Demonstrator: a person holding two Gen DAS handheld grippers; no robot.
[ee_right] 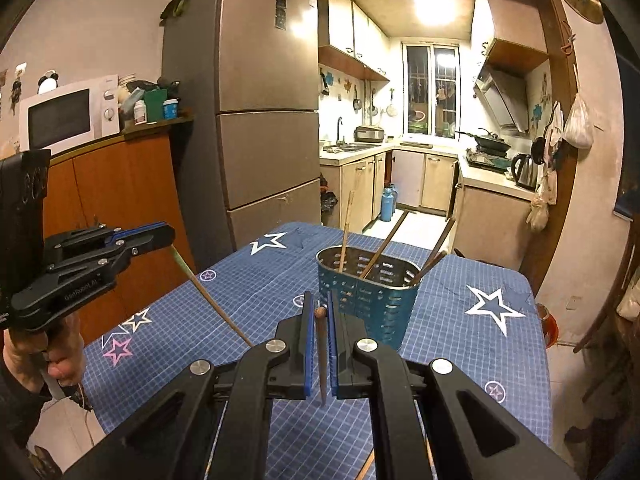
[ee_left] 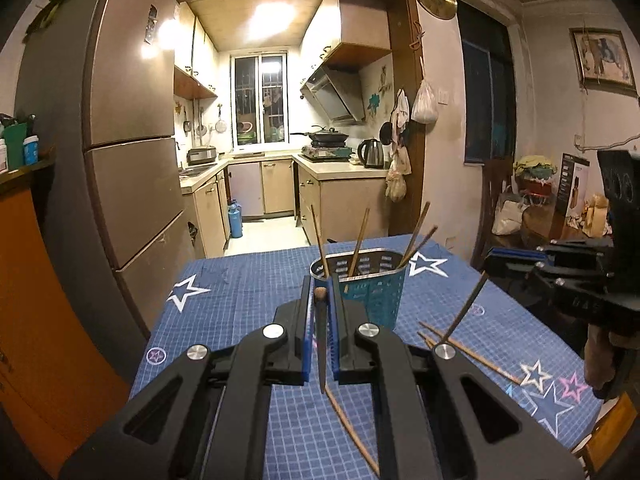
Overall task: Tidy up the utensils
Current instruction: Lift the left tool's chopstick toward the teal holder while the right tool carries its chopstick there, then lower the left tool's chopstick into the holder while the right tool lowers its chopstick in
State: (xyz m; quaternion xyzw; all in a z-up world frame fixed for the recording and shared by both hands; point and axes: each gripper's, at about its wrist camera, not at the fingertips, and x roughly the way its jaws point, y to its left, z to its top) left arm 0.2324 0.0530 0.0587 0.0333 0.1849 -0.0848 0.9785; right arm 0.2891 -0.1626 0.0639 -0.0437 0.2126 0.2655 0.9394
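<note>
Task is part done. The left tongs (ee_left: 320, 300) are closed on one dark chopstick (ee_left: 321, 344), its rounded butt showing between the blue pads and its tip hanging below the jaws, clear of the table (ee_left: 248, 280). Directly ahead of these tongs, just beyond their tips, stands the blue perforated utensil holder (ee_left: 370, 280); four chopsticks (ee_left: 358, 240) already lean inside it, which I take as the finished share of the job. To the right of the left tongs and nearer than the holder, two loose chopsticks (ee_left: 472, 354) lie on the blue star-patterned cloth, and a further one (ee_left: 352, 432) lies under the tongs' body, running toward the table's near edge; these remain to be collected. Further right, the right tongs (ee_right: 318, 312) are likewise closed on a single dark chopstick (ee_right: 321, 356), held up off the table with the holder just ahead and slightly to their right. In the right wrist view the left tongs appear at far left, raised, their chopstick slanting down. Judgement: two chopsticks are in hand and not yet deposited; at least three stay on the table. More may lie out of view.
</note>
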